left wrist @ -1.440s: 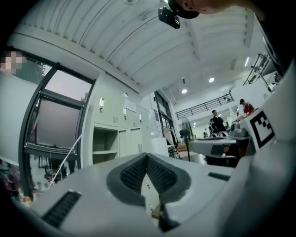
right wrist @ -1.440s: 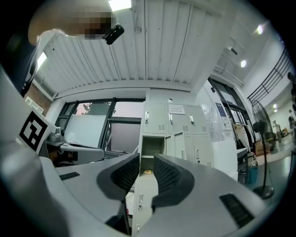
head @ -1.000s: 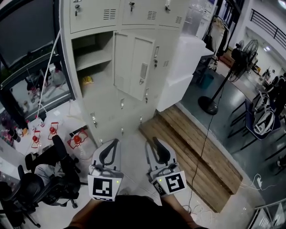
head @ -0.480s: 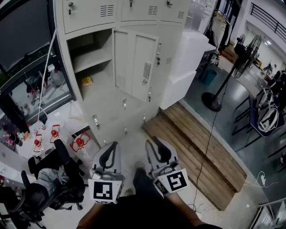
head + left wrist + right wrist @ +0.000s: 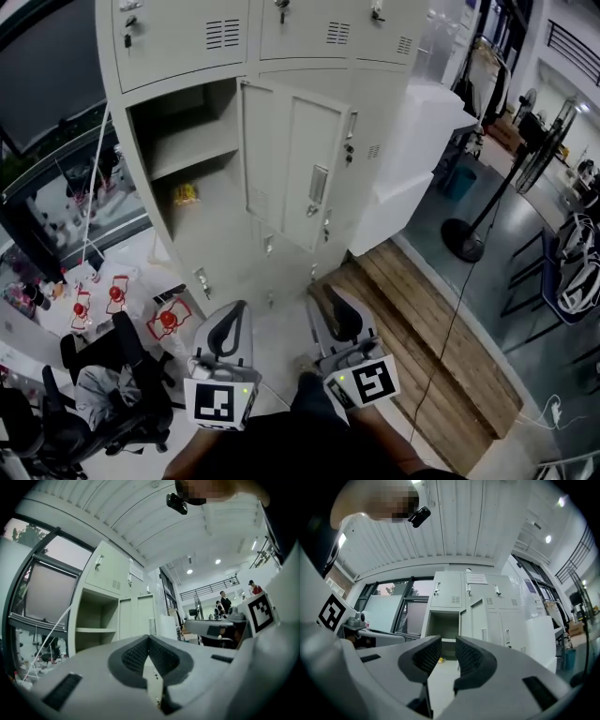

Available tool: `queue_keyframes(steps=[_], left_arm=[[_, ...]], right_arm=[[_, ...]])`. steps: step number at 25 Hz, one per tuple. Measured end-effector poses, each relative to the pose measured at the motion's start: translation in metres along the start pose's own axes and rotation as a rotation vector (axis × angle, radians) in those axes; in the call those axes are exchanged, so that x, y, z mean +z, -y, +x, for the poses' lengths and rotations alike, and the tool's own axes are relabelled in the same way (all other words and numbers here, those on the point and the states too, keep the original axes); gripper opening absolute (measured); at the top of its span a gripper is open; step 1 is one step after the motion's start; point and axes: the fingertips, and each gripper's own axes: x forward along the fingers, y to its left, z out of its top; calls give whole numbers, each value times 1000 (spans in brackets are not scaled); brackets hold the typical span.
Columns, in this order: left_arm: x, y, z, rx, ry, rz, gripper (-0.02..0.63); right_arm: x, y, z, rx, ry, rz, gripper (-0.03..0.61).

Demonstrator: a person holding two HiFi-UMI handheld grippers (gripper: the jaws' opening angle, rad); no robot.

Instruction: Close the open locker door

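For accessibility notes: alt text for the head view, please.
A pale grey metal locker door stands swung open on a grey locker bank, baring a shelf and a small yellow item. Below, the left gripper and right gripper are held short of it, touching nothing.

This is a large workshop-style hall, part work floor and part staff area. A bank of grey metal lockers (image 5: 309, 37) with vents and key locks stands beside big dark-framed windows (image 5: 389, 609). Overhead runs a ribbed metal ceiling (image 5: 454, 522) with spot lights. A railed mezzanine (image 5: 211, 587) crosses the far end, where people (image 5: 225, 603) stand. On the smooth grey floor (image 5: 525, 281) are a pedestal fan (image 5: 466, 239), black office chairs (image 5: 108, 375) and a low wooden platform (image 5: 403, 291).
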Motion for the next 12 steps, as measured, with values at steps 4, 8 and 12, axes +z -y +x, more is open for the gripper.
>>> queue_keyframes(steps=[4, 8, 12], left_arm=[[5, 7, 62, 4, 5, 8, 0], [10, 15, 111, 21, 1, 14, 0], [11, 20, 151, 50, -10, 33, 0]], right_arm=[[-1, 54, 36, 20, 22, -4, 86], [-4, 103, 66, 57, 25, -7, 86], [-12, 146, 90, 105, 14, -8, 86]])
